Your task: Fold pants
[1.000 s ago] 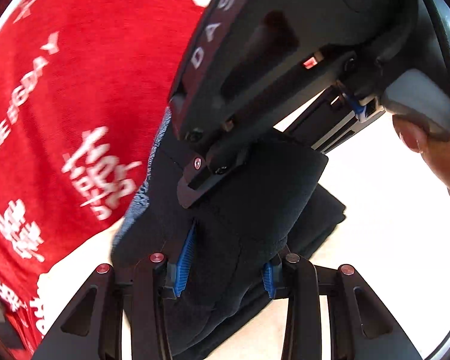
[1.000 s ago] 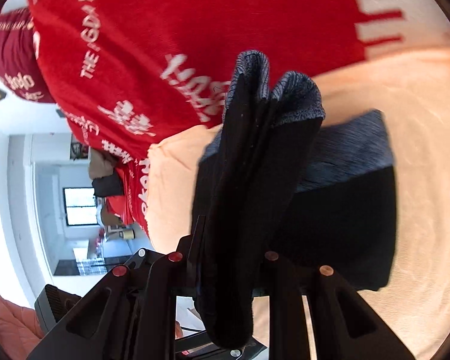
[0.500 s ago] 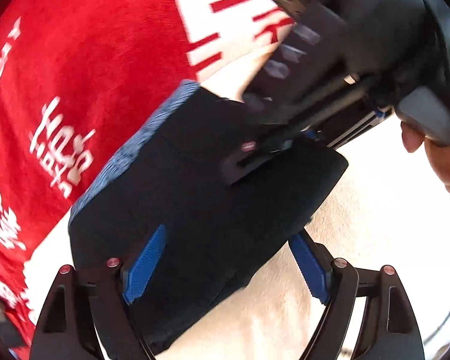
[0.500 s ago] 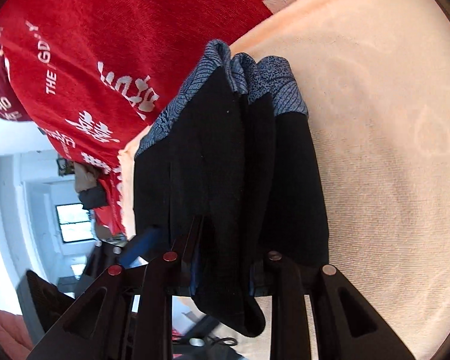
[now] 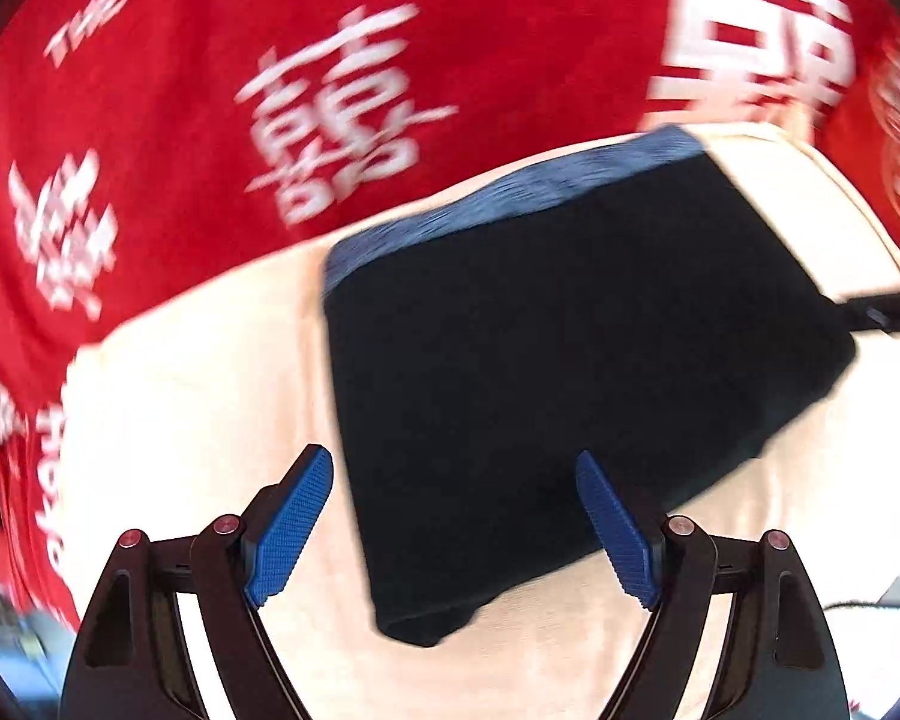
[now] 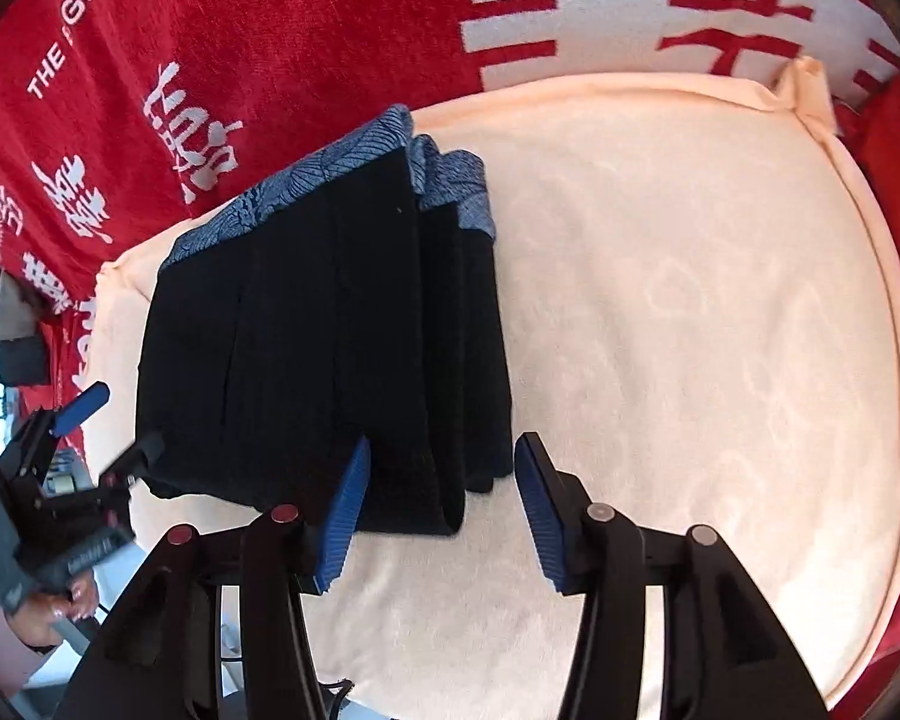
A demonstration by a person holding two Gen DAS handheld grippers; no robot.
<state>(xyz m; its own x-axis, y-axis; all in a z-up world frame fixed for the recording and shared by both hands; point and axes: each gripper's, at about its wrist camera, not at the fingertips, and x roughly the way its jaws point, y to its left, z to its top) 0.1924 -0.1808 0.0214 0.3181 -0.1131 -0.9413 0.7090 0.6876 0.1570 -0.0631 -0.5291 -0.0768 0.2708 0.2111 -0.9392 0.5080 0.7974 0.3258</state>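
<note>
The folded black pants (image 5: 570, 372), with a blue-grey patterned waistband (image 5: 510, 198) at the far end, lie flat on a cream blanket (image 5: 198, 372). My left gripper (image 5: 456, 531) hovers open over their near corner, and its blue pads touch nothing. In the right wrist view the pants (image 6: 330, 348) show as a stack of several layers. My right gripper (image 6: 441, 513) has its jaws opening, with the pants' near folded end between the pads, which stand apart from the cloth. The left gripper (image 6: 114, 429) is at that view's left edge, held by a hand (image 6: 48, 606).
A red blanket with white characters (image 5: 270, 120) lies beyond the cream blanket (image 6: 690, 330). The cream blanket's hemmed edge (image 6: 888, 312) curves along the right. A thin dark cable (image 6: 330, 690) lies near the bottom edge. Part of a room shows at far left.
Both grippers have let go of the pants, which dropped from hanging to lying folded on the cream blanket. The left gripper opened wide and drew away from the right one; the right jaws widened.
</note>
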